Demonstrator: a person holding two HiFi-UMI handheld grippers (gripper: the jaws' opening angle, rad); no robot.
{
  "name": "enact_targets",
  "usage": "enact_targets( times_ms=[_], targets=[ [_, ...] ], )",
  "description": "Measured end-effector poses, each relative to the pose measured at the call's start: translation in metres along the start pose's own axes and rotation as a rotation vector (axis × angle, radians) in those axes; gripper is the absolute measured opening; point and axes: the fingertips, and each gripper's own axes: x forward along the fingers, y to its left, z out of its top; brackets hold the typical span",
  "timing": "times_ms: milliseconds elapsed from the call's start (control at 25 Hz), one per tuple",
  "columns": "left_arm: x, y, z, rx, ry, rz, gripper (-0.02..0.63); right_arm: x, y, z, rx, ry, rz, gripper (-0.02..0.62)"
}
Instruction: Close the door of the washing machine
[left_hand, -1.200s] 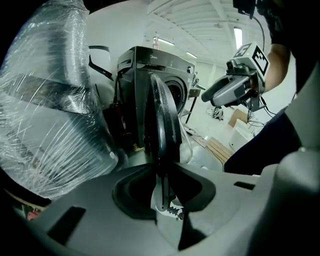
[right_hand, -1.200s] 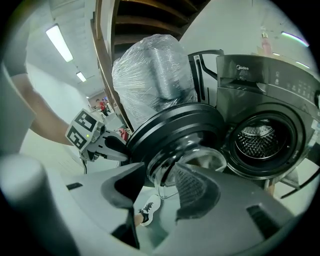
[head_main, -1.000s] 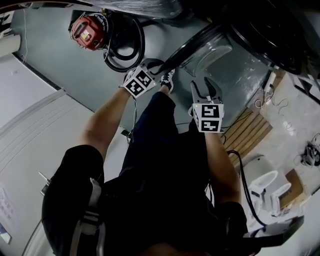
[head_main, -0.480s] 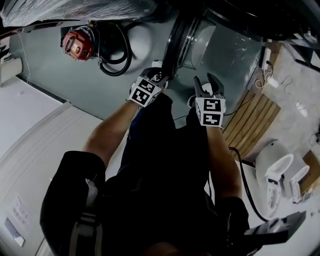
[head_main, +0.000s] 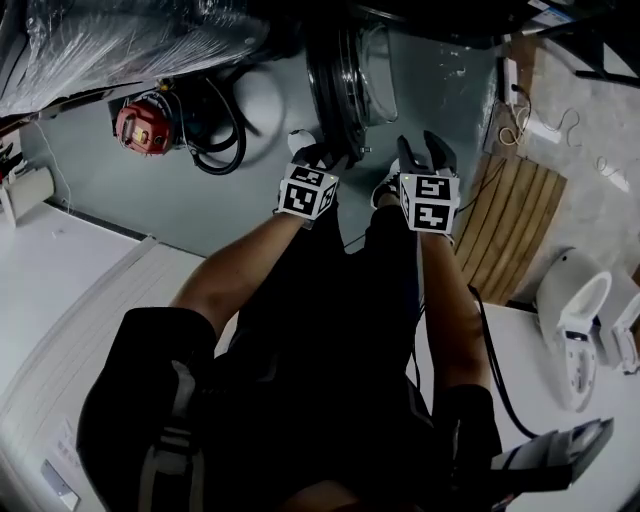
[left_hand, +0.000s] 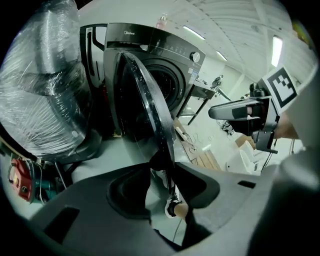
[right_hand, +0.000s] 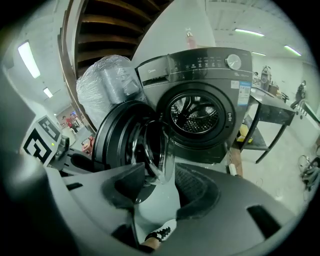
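Round black-rimmed glass door has swung further towards shut; left gripper opening around its rim; right gripper apart, empty.

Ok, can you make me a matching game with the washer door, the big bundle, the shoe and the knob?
Things:
1 door
2 bundle
3 shoe
4 knob

Descriptions:
A white with black laces
B on the top panel of the washer
C swung open
D wrapped in clear plastic

Pairs: 1-C, 2-D, 3-A, 4-B
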Motion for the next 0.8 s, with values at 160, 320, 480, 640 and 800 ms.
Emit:
enact_targets(
  times_ms=[160,320,480,640,800],
  targets=[
    [0.018,-0.031,0.017,-0.067,0.018,0.001,0.152,-0.012,-0.031,-0.009,0.037,0.003,-0.042,0.196],
    [0.034,-0.062,0.036,-0.111,0.030,-0.022,0.153,-0.023,-0.055,-0.018,0.077,0.013,-0.071,0.196],
    [0.053,-0.090,0.061,-0.151,0.028,-0.063,0.153,-0.036,-0.075,-0.025,0.085,0.014,-0.088,0.196],
    [0.070,-0.113,0.088,-0.191,0.010,-0.100,0.158,-0.042,-0.090,-0.037,0.075,0.015,-0.070,0.194],
    [0.085,-0.133,0.114,-0.200,-0.007,-0.132,0.160,-0.041,-0.095,-0.045,-0.024,0.039,-0.019,0.189]
  ],
)
